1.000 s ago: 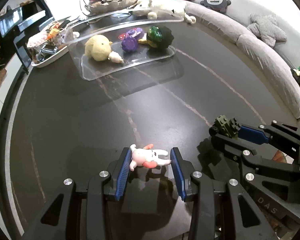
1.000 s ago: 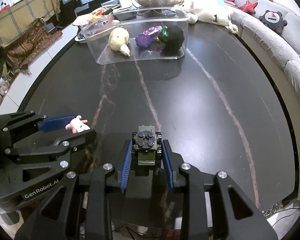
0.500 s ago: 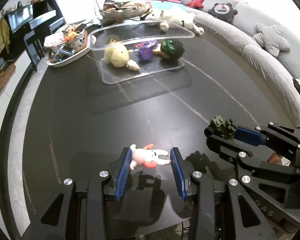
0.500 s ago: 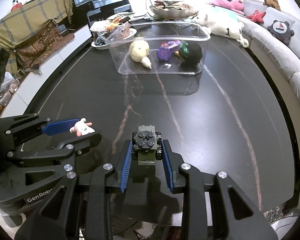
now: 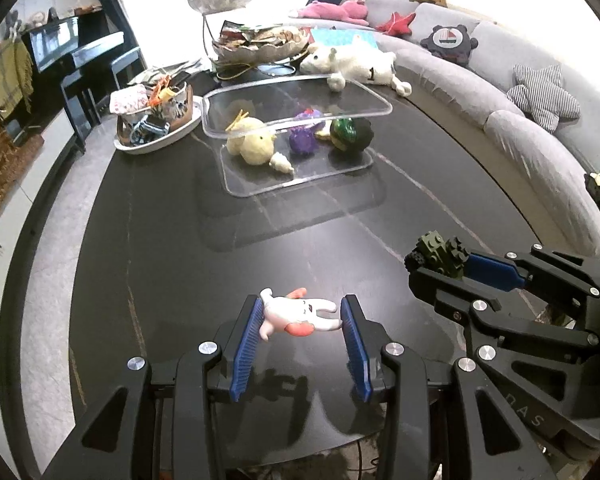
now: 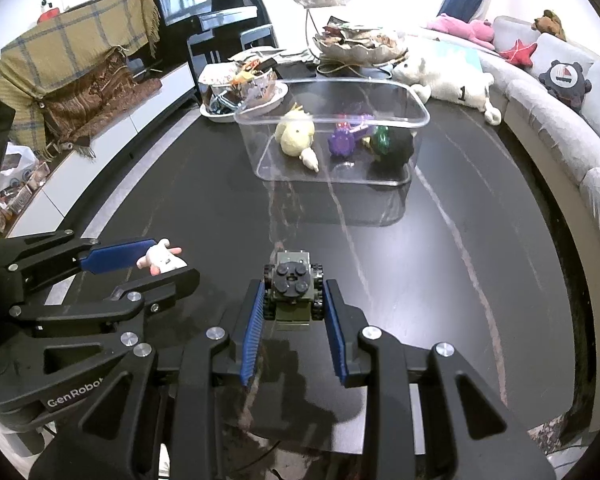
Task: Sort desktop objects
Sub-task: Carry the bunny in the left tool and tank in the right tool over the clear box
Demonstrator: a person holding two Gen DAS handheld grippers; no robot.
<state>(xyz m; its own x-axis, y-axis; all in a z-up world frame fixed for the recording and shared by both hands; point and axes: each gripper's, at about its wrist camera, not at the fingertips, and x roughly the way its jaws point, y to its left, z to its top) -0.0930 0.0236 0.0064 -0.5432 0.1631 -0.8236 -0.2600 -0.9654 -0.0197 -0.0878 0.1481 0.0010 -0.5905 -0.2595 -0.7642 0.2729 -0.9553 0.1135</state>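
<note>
My left gripper (image 5: 300, 314) is shut on a small white and pink rabbit figure (image 5: 296, 314), held above the near end of the dark table (image 5: 160, 240); the figure also shows in the right wrist view (image 6: 160, 258). My right gripper (image 6: 294, 296) is shut on a dark green brick-built vehicle (image 6: 294, 284), also seen in the left wrist view (image 5: 440, 252). A clear plastic bin (image 6: 332, 120) stands at the table's far middle, holding a yellow plush chick (image 6: 296, 136), a purple toy (image 6: 340, 142) and a dark green toy (image 6: 388, 144).
A white dish of clutter (image 5: 156, 120) sits left of the bin. A white plush animal (image 5: 352, 64) and a metal leaf bowl (image 5: 256, 46) lie behind it. A grey curved sofa (image 5: 520, 120) runs along the right. A piano (image 6: 204, 12) stands far left.
Both grippers have risen and pulled back from the bin with their toys still held; the bin now looks farther away and more of the room shows.
</note>
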